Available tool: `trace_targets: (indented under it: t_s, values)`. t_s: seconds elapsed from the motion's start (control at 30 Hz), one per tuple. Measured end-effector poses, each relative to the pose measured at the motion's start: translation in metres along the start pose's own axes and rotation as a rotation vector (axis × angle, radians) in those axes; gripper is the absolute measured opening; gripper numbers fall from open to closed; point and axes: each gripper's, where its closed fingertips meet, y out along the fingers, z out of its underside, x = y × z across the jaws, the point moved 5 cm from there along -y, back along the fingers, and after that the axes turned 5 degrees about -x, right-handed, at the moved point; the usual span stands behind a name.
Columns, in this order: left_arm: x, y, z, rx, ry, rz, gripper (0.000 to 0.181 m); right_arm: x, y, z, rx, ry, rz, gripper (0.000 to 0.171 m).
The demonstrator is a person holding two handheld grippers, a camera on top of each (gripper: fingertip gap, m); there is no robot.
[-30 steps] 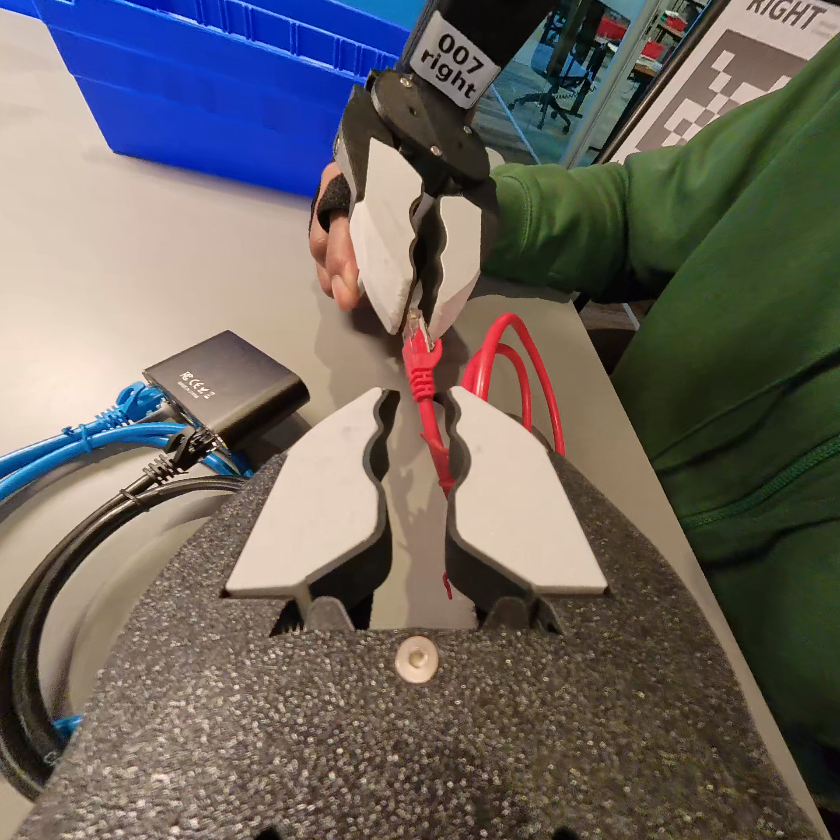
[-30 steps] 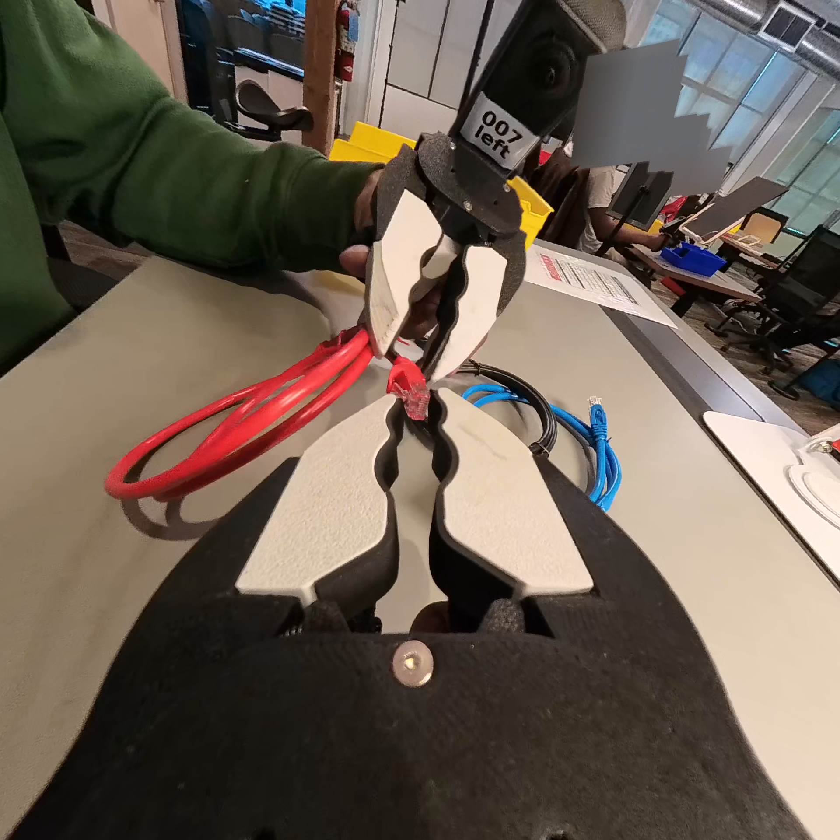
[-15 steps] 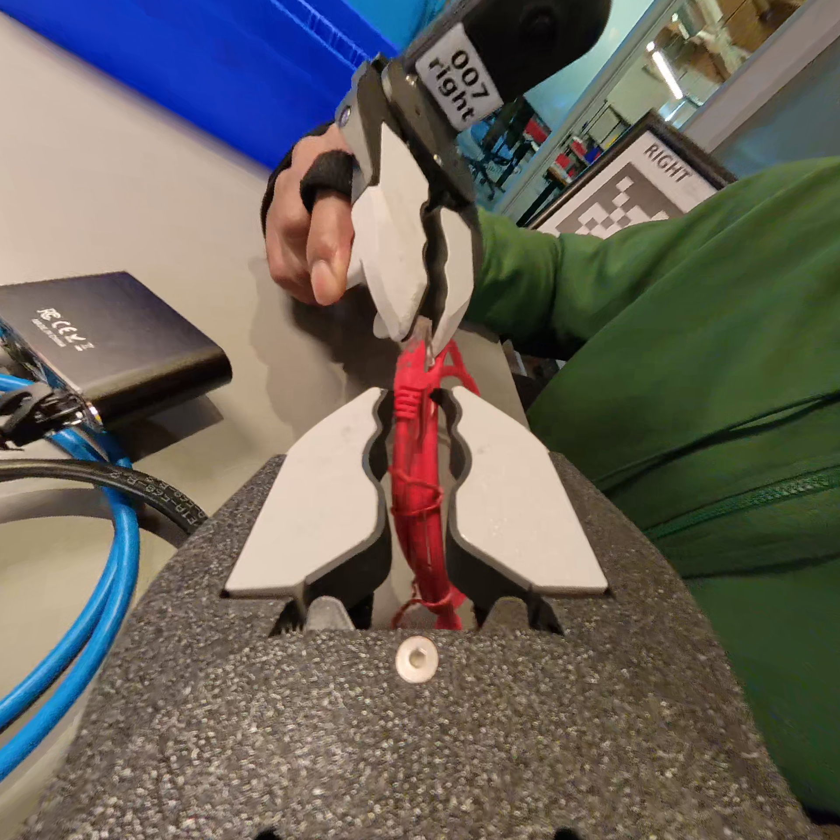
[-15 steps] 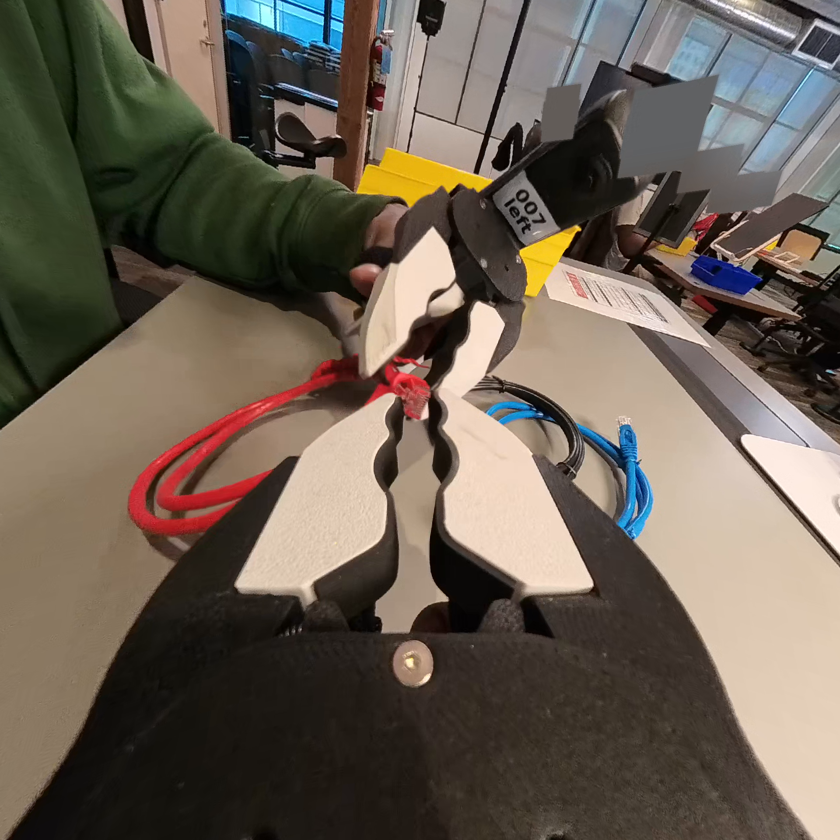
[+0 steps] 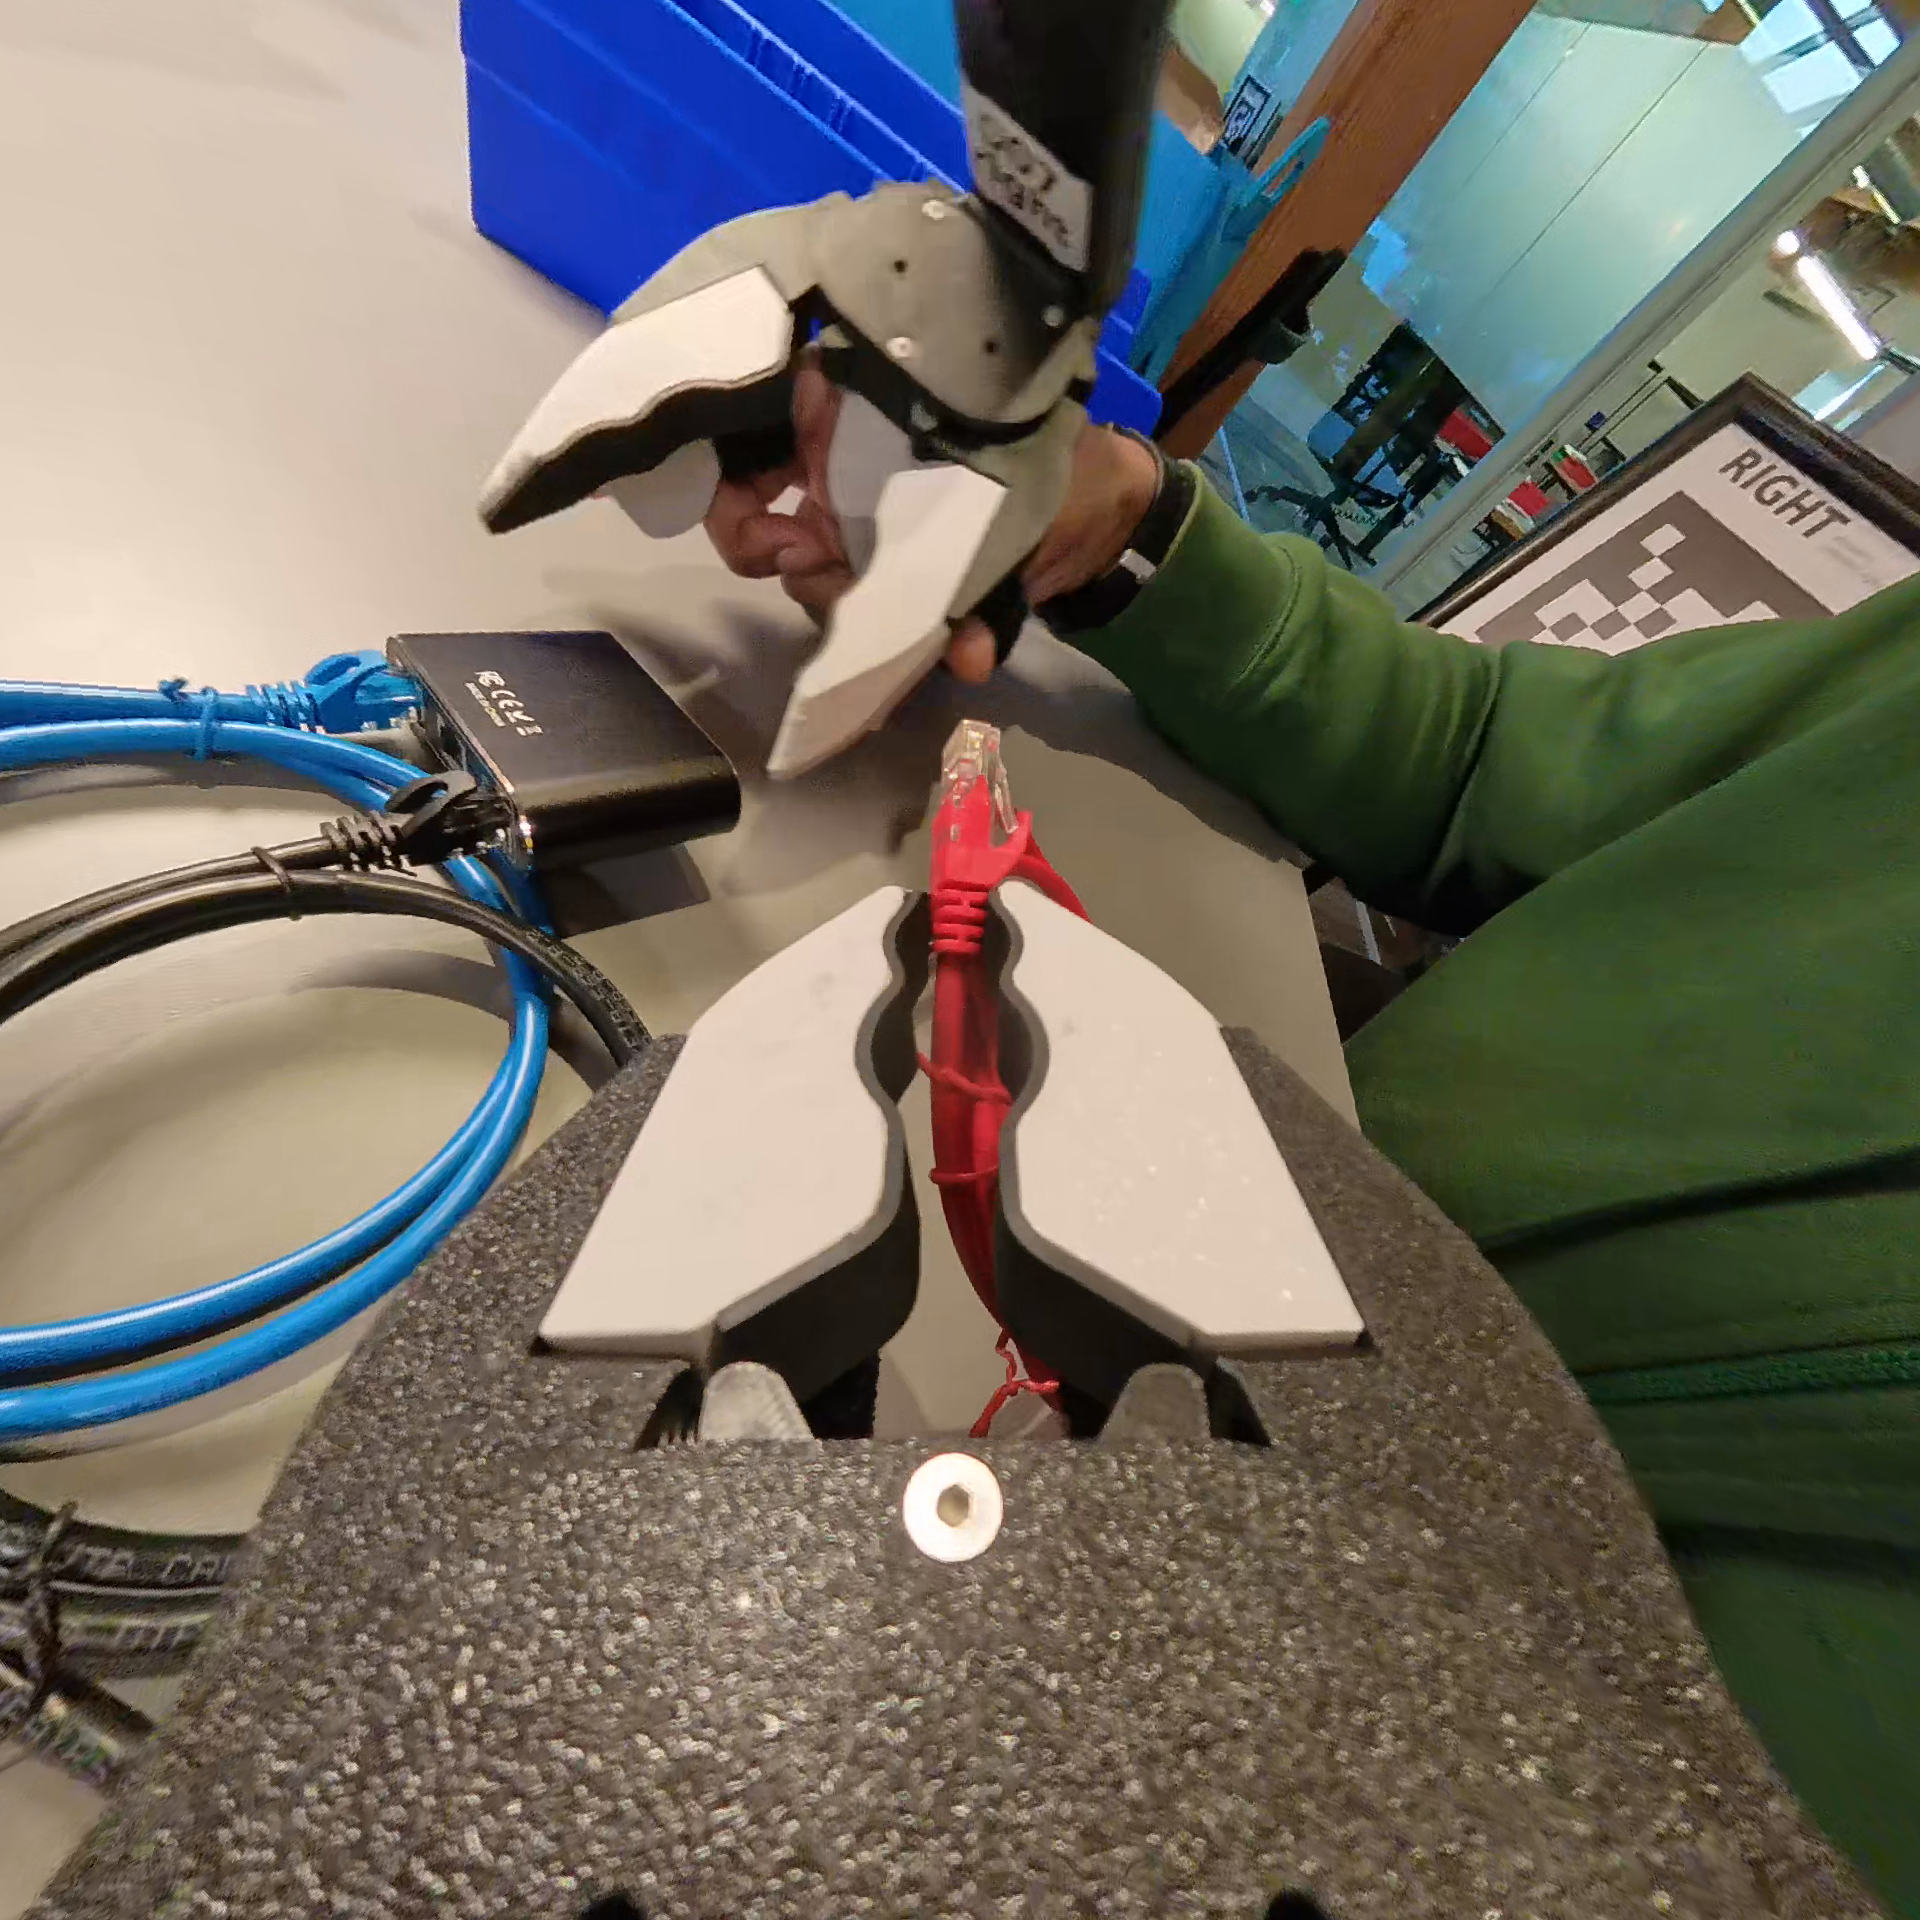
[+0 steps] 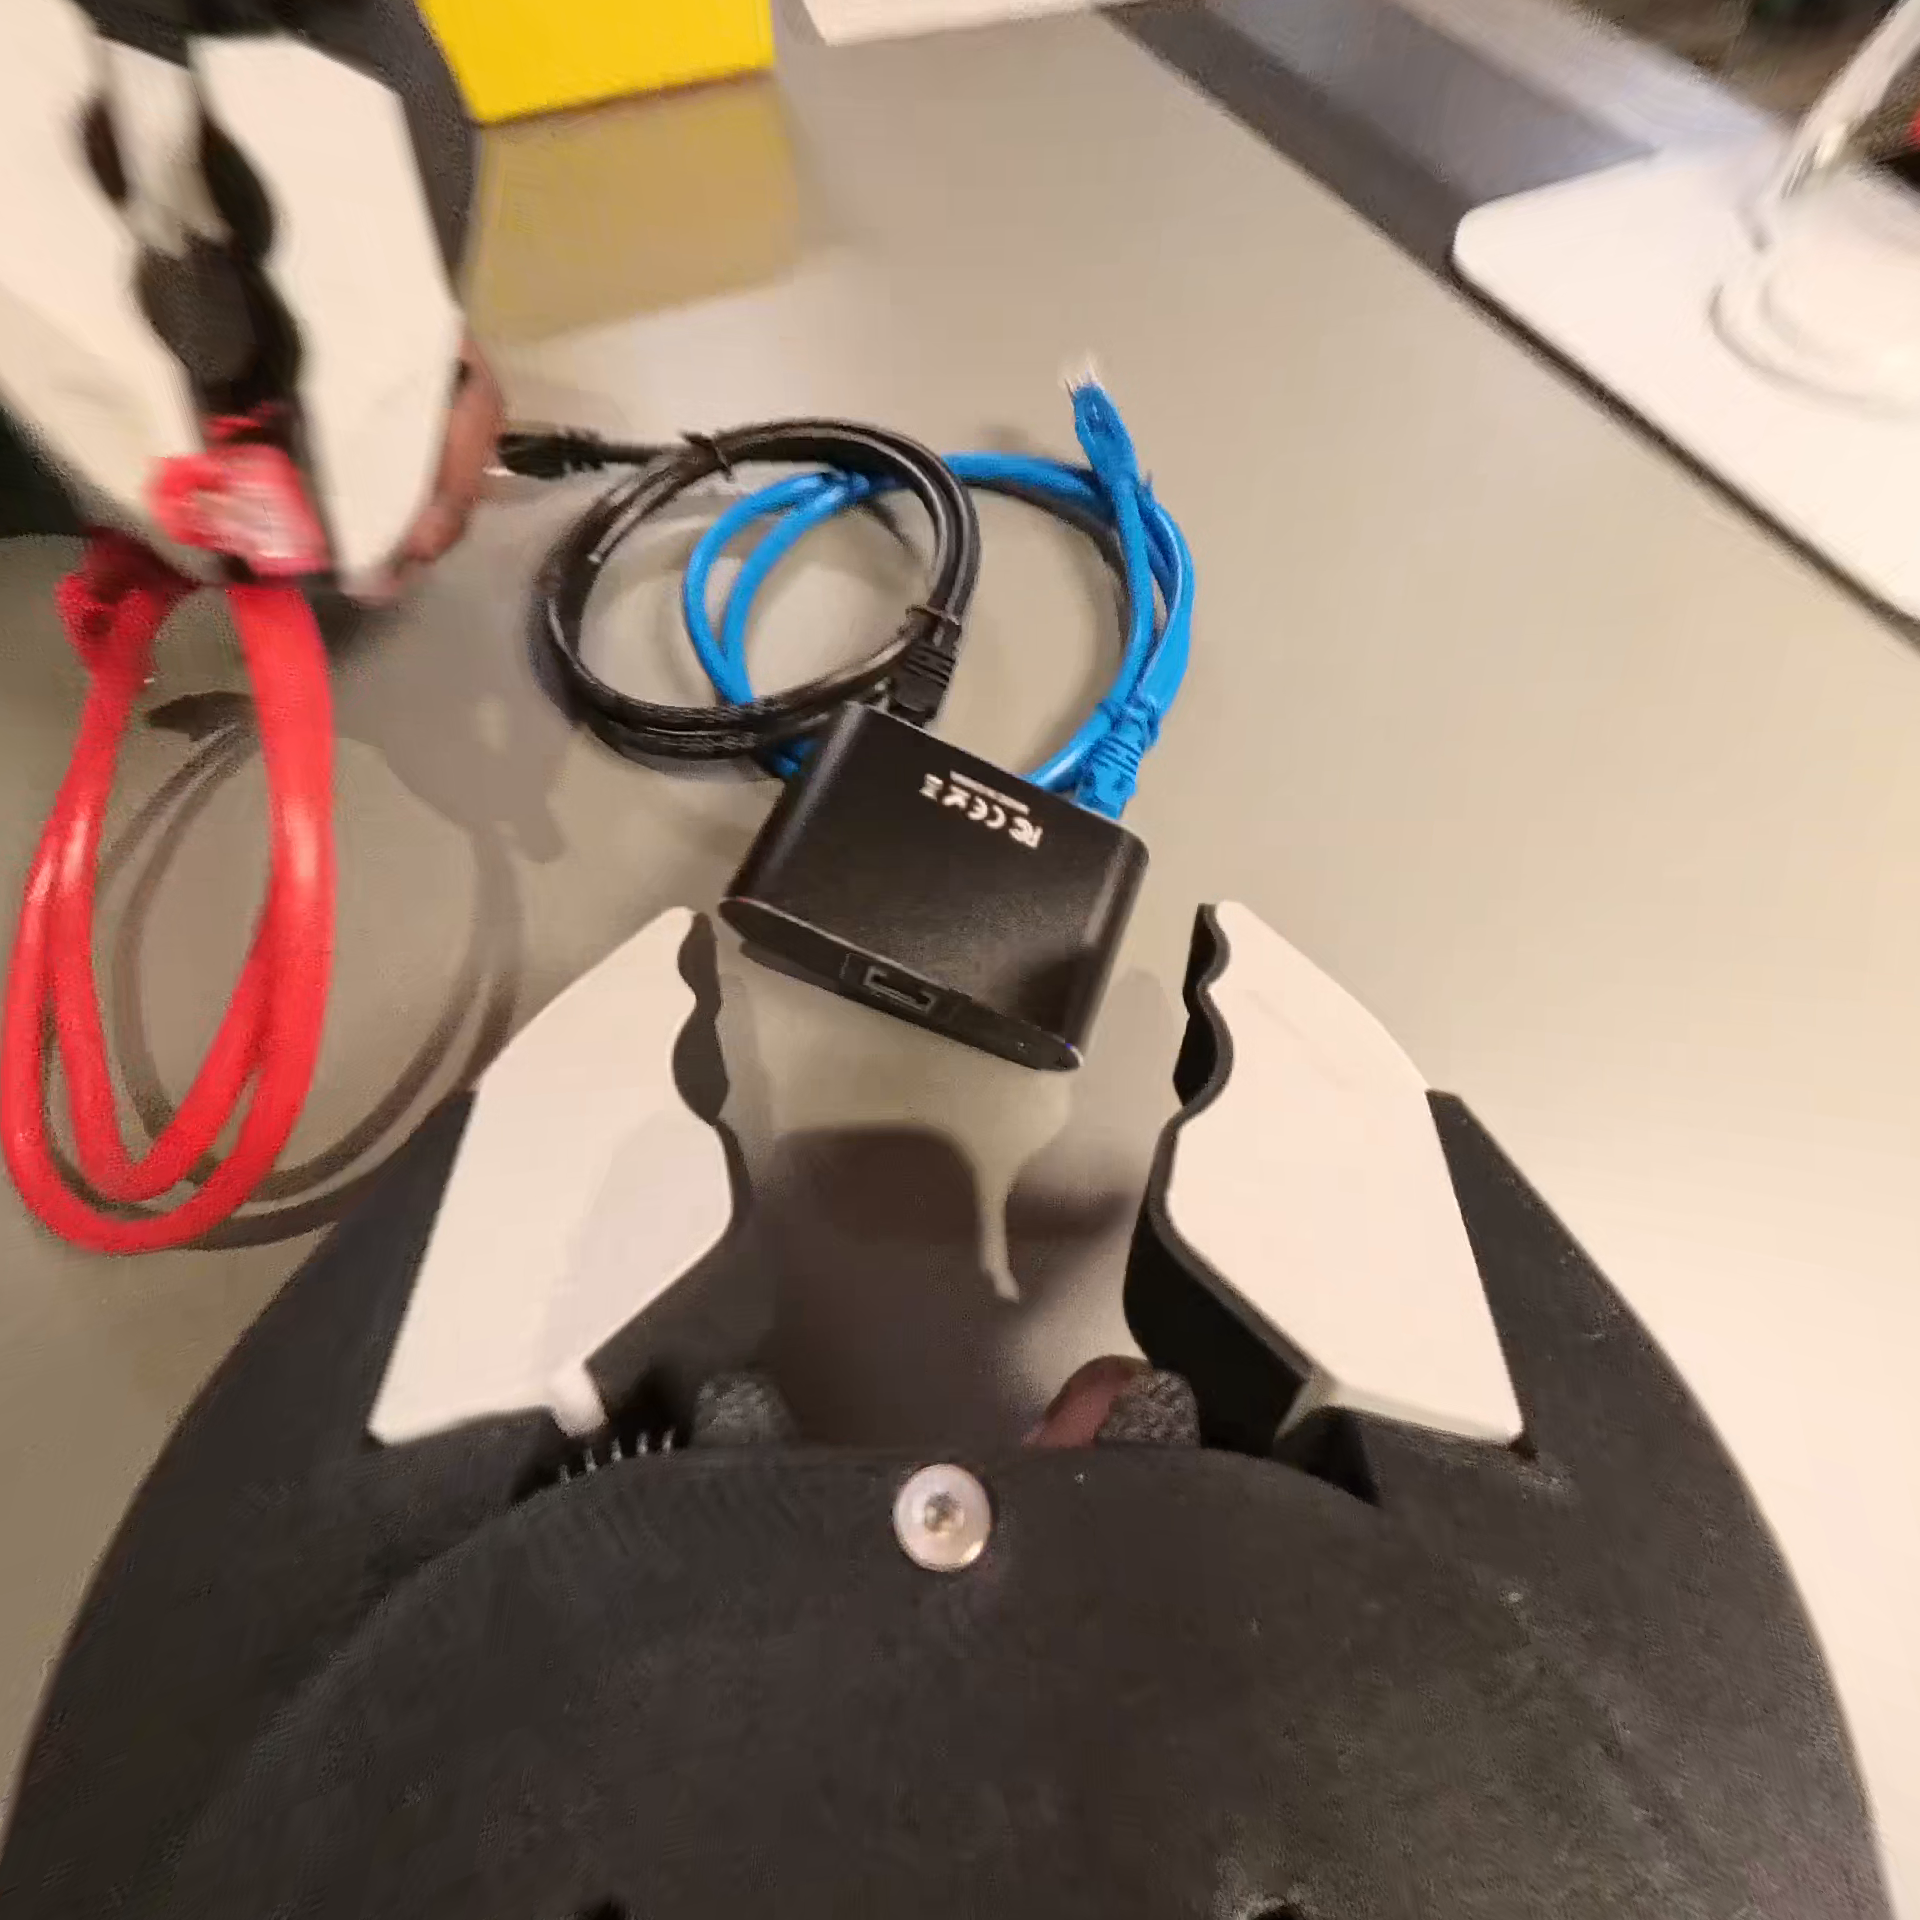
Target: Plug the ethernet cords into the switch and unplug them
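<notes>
The left tool [image 5: 951, 925] is pinching the red cord [image 5: 961, 997] behind its plug; the right tool [image 6: 951, 935] is hovering spread over the switch [image 6: 940, 894] on the desk [image 6: 1351, 623]. Unbraced, the light switch might skid during insertion.

Left gripper [image 5: 961, 914] pinched closed, pointing up-forward; right gripper [image 6: 945, 987] spread wide, angled down at the table.

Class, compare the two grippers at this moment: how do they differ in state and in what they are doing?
The left gripper has its jaws closed on the red ethernet cord, plug pointing up past its tips; the right gripper has its jaws spread wide and holds nothing. The left gripper is lifted clear of the switch; the right gripper points at the switch's rear end. Both have pale grey fingers.
</notes>
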Motion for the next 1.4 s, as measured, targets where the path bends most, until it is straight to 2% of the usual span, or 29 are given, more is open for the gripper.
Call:
trace_targets:
  t_s: [0.17, 0.3, 0.37, 0.47, 0.53, 0.57, 0.7, 0.77, 0.9, 0.97, 1.07, 1.17, 1.27, 1.4]
  values:
    - [-0.004, -0.014, 0.005, -0.012, 0.014, 0.005, 0.011, 0.005, 0.020, 0.013, 0.219, 0.070, -0.028, 0.084]
    - [-0.001, -0.028, 0.009, -0.018, 0.020, -0.049, 0.010, 0.019, 0.027, 0.013, 0.283, 0.153, 0.081, 0.088]
    - [0.001, -0.038, 0.011, -0.022, 0.018, -0.073, 0.010, 0.039, 0.027, 0.010, 0.284, 0.205, 0.064, 0.077]
    - [-0.003, -0.055, 0.014, -0.006, 0.028, -0.042, 0.010, 0.077, 0.028, 0.007, 0.267, 0.222, -0.061, 0.063]
    - [-0.008, -0.063, 0.020, 0.036, 0.031, -0.002, 0.010, 0.096, 0.026, 0.006, 0.270, 0.169, -0.158, 0.056]
    - [-0.008, -0.067, 0.022, 0.050, 0.035, -0.011, 0.010, 0.097, 0.026, 0.007, 0.283, 0.119, -0.152, 0.057]
    - [-0.004, -0.076, 0.033, 0.100, 0.001, -0.027, 0.009, 0.090, 0.025, 0.002, 0.295, -0.270, -0.116, 0.079]
    - [-0.002, -0.077, 0.038, 0.110, -0.016, -0.029, 0.009, 0.086, 0.029, -0.005, 0.287, -0.365, -0.137, 0.084]
    - [0.001, -0.076, 0.045, 0.133, -0.020, -0.045, 0.009, 0.082, 0.042, -0.012, 0.271, -0.362, -0.209, 0.086]
    - [0.003, -0.076, 0.048, 0.145, -0.028, -0.057, 0.009, 0.090, 0.047, -0.008, 0.320, -0.320, -0.230, 0.080]
    - [0.006, -0.079, 0.050, 0.151, -0.034, -0.069, 0.009, 0.097, 0.056, -0.006, 0.366, -0.275, -0.111, 0.077]
    - [0.006, -0.082, 0.051, 0.162, -0.029, -0.069, 0.009, 0.109, 0.057, -0.009, 0.336, -0.220, -0.137, 0.077]
    - [0.005, -0.082, 0.054, 0.186, -0.026, -0.065, 0.009, 0.105, 0.049, -0.011, 0.272, -0.344, -0.186, 0.079]
    - [0.002, -0.078, 0.057, 0.213, -0.010, -0.049, 0.009, 0.072, 0.040, -0.013, 0.307, -0.478, -0.182, 0.070]
